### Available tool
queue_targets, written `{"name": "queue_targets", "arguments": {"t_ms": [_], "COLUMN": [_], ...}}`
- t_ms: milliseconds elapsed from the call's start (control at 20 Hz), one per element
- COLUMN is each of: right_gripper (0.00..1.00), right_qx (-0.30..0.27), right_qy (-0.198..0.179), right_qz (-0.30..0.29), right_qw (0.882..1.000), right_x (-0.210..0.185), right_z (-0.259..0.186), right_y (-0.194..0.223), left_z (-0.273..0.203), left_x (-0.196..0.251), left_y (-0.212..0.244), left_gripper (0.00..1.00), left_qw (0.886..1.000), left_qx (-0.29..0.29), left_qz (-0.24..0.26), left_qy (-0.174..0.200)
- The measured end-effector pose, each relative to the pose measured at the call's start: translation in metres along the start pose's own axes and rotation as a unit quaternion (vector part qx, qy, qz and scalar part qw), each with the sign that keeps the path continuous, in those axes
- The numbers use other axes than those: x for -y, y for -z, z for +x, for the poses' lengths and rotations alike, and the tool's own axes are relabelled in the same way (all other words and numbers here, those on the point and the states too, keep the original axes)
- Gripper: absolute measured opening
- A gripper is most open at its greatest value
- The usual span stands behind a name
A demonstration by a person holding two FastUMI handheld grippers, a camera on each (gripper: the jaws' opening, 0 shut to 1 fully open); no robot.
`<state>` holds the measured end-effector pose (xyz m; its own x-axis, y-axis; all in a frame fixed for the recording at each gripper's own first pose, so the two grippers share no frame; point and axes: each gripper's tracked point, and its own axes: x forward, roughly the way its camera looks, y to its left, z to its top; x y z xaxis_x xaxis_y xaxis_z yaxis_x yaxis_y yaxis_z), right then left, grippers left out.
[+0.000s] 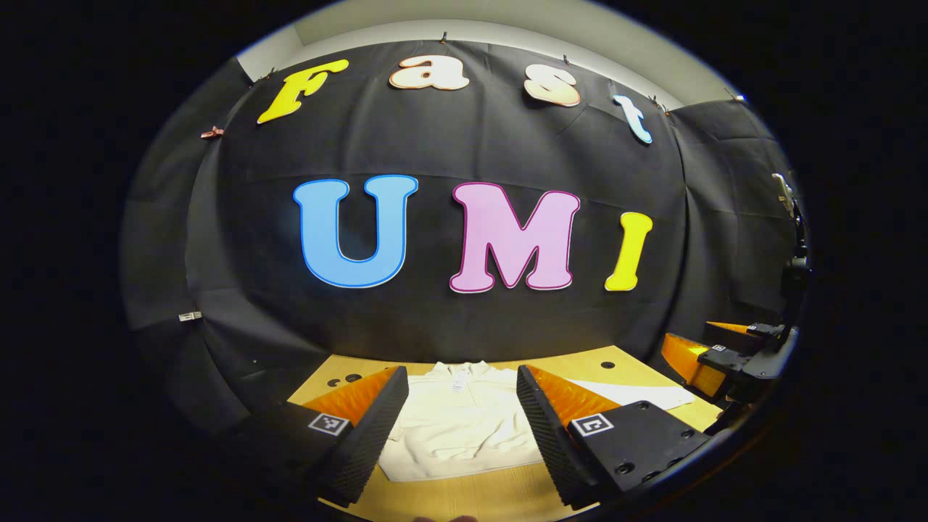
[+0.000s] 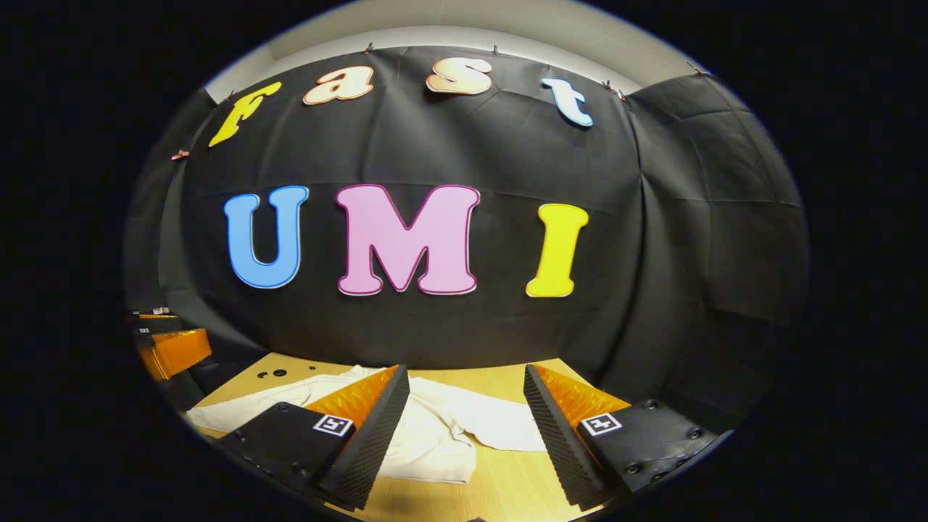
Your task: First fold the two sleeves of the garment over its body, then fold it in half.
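Note:
A white long-sleeved garment (image 1: 464, 428) lies flat on the wooden table (image 1: 464, 496), collar toward the back wall. My left gripper (image 1: 461, 391) hovers open above its body, fingers wide apart with nothing between them. One sleeve (image 1: 638, 394) stretches out to the right in the left gripper view. In the right gripper view the garment (image 2: 435, 435) lies rumpled with a sleeve (image 2: 500, 424) spread toward the right, and my right gripper (image 2: 466, 395) hangs open over it, holding nothing. The right gripper (image 1: 732, 359) also appears at the far right of the left gripper view.
The table (image 2: 507, 486) has small round holes (image 2: 270, 374) near its back edge. The black cloth wall stands close behind it. The left gripper (image 2: 170, 346) shows at the left edge of the right gripper view. A dark stand (image 1: 794, 254) rises at the right.

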<state>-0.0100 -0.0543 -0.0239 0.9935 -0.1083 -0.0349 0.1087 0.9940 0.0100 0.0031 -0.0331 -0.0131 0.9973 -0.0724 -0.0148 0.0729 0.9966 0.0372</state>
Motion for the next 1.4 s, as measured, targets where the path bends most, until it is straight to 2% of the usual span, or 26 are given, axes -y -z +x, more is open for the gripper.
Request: {"name": "queue_targets", "arguments": {"t_ms": [200,450,750,1100,1400], "right_gripper": [0.97,0.98,0.97,0.97,0.98], "right_qx": [-0.01,-0.032,-0.071,-0.136,-0.197], "right_qy": [0.017,0.056,0.084,0.132,0.176], "right_qz": [-0.023,-0.023,-0.027,-0.031,-0.012], "right_qw": [1.0,0.998,0.994,0.981,0.964], "right_x": [0.032,0.089,0.158,0.236,0.29], "right_z": [0.01,0.031,0.064,0.098,0.115], "right_y": [0.014,0.035,0.079,0.141,0.203], "left_z": [0.0,0.003,0.01,0.026,0.038], "left_x": [0.015,0.024,0.039,0.058,0.061], "left_y": [0.01,0.024,0.045,0.064,0.075], "left_gripper": [0.95,0.95,0.95,0.95,0.95], "left_qw": [1.0,1.0,0.999,0.997,0.995], "left_qx": [-0.013,-0.03,-0.047,-0.072,-0.083], "left_qz": [0.001,0.006,0.013,0.025,0.021], "left_qy": [0.007,-0.007,-0.018,-0.029,-0.045]}}
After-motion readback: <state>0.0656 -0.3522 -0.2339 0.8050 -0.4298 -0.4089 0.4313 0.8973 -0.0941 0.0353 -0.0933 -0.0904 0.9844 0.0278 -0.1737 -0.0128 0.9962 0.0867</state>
